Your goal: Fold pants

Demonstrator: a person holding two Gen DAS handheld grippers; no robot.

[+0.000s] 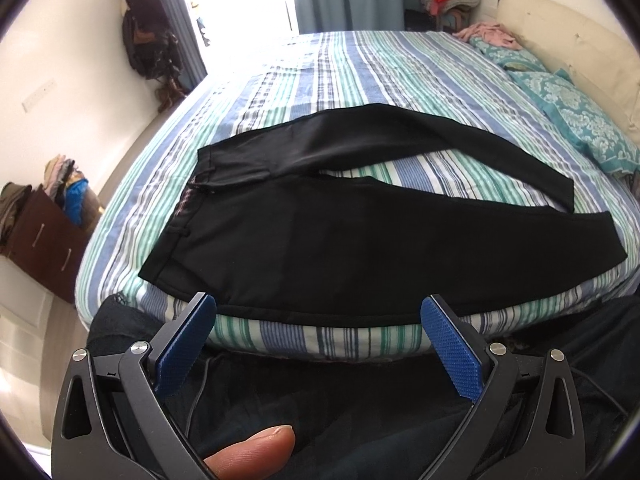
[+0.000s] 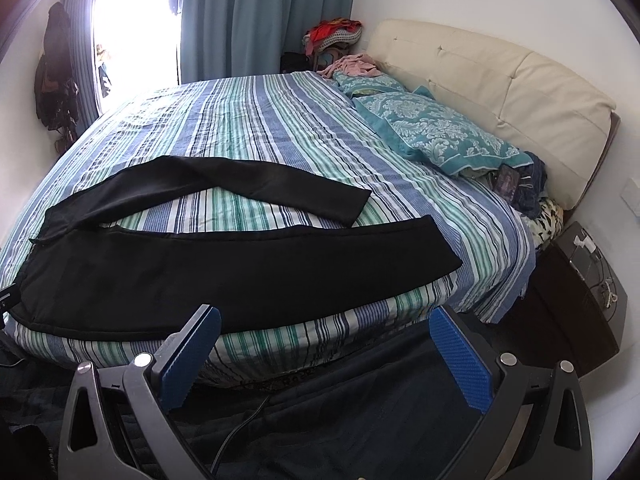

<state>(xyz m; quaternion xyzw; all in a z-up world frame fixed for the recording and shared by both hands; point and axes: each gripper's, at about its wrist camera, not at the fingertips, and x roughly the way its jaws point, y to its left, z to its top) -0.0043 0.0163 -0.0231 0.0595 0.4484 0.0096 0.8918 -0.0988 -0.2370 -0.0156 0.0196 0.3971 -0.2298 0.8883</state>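
The fingers [image 1: 188, 344] of the left gripper [image 1: 318, 312] are standing wide apart with nothing between them, and the fingers [image 2: 460, 360] of the right gripper [image 2: 326, 322] are spread just as wide, also holding nothing. Both grippers are hovering off the near edge of the bed [image 1: 360, 60], apart from the cloth. The black pants [image 1: 300, 248] are lying flat on the striped bedspread [image 2: 260, 120], waistband to the left, the two legs splayed toward the right with a wedge of bedspread showing between them. A thumb [image 1: 256, 452] is showing at the bottom of the left view. Teal patterned pillows [image 2: 436, 132] are resting against the cream headboard [image 2: 500, 80].
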